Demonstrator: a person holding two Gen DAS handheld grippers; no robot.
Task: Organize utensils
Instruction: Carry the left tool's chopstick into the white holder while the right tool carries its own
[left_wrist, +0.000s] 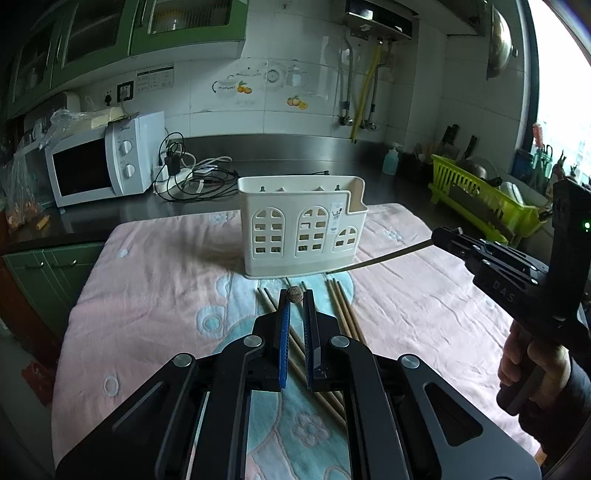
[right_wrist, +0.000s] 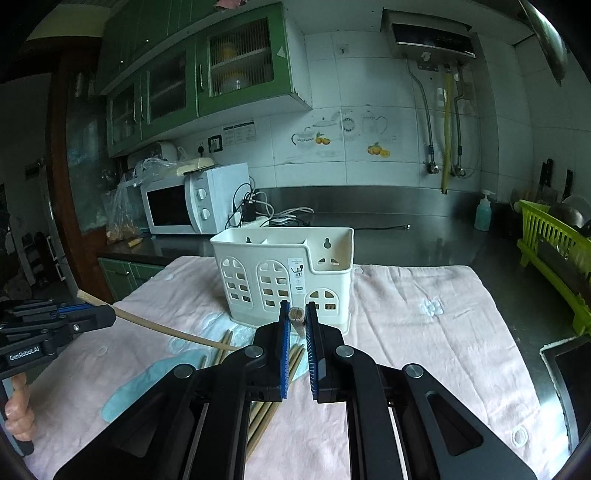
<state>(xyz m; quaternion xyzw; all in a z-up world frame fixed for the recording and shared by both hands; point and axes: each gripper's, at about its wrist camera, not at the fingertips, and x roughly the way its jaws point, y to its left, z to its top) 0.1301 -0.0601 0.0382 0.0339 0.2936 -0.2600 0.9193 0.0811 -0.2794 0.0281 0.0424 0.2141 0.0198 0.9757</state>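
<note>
White tiled wall (right_wrist: 369, 92) carrying fruit-and-teapot decals (right_wrist: 343, 136); green wall cabinets (right_wrist: 207, 74) hanging at 10 o'clock; water heater (right_wrist: 432, 37) sitting at 1 o'clock above its hoses. Steel countertop (right_wrist: 406, 221) bearing a white microwave (right_wrist: 192, 203) at 9 o'clock and a lime dish rack (right_wrist: 554, 240) at 3 o'clock. Daylight is entering from a window (left_wrist: 561, 122) at 3 o'clock.

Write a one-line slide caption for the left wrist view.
Both grippers grip one chopstick each before the white holder.
</note>
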